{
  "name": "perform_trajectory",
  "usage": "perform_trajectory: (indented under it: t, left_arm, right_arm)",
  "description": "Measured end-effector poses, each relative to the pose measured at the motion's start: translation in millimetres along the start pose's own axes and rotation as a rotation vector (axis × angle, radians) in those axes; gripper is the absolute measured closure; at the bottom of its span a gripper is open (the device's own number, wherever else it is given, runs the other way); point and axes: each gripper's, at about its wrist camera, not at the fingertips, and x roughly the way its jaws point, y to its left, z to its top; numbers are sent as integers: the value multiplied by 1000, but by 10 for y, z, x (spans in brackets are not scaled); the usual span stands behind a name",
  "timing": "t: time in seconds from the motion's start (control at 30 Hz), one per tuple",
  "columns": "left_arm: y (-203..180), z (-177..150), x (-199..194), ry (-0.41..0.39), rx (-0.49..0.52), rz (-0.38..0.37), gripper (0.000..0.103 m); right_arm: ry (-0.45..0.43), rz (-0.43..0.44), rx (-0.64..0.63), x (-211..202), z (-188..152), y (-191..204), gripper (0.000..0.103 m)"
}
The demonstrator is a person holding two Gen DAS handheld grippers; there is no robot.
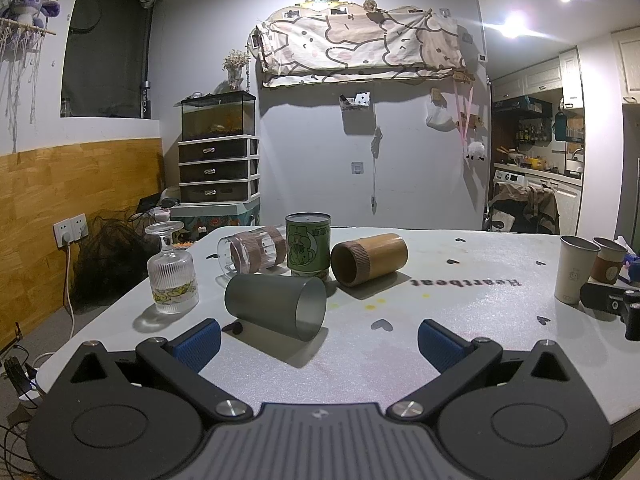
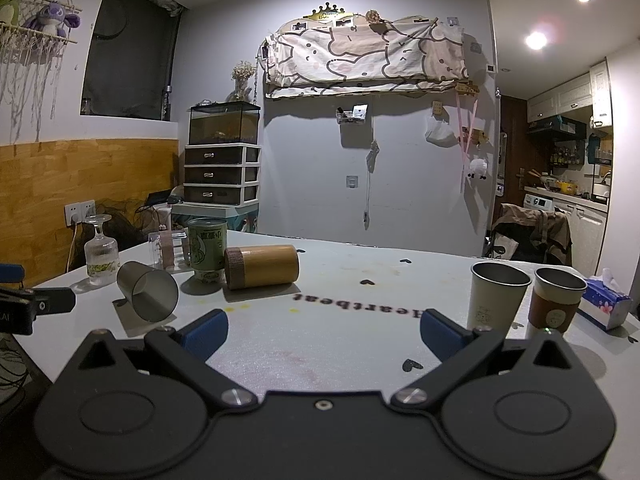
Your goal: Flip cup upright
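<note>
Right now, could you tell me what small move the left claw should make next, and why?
I would probably ease the left claw forward and slightly left, so its open jaws straddle the grey cup. That cup lies on its side on the table, nearest this claw, mouth facing right, and nothing is gripped yet. The right claw is also open but sits farther from it.

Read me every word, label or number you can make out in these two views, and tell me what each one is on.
"Heartbeat": printed on the white table, upside down from the cameras.
Chinese characters on the green can: too small to read.
Gold lettering under the crown sign on the wall: blurred.
Round emblem on the brown-sleeved cup and mark on the white cup: unreadable.
Nothing else can be read.
</note>
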Motion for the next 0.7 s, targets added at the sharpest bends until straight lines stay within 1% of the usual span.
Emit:
perform_trajectory:
  t: [0.7]
  left_arm:
    - [13, -2, 10, 2, 0, -1, 0]
  right_arm:
    - [0, 0, 2, -7, 0, -9, 0]
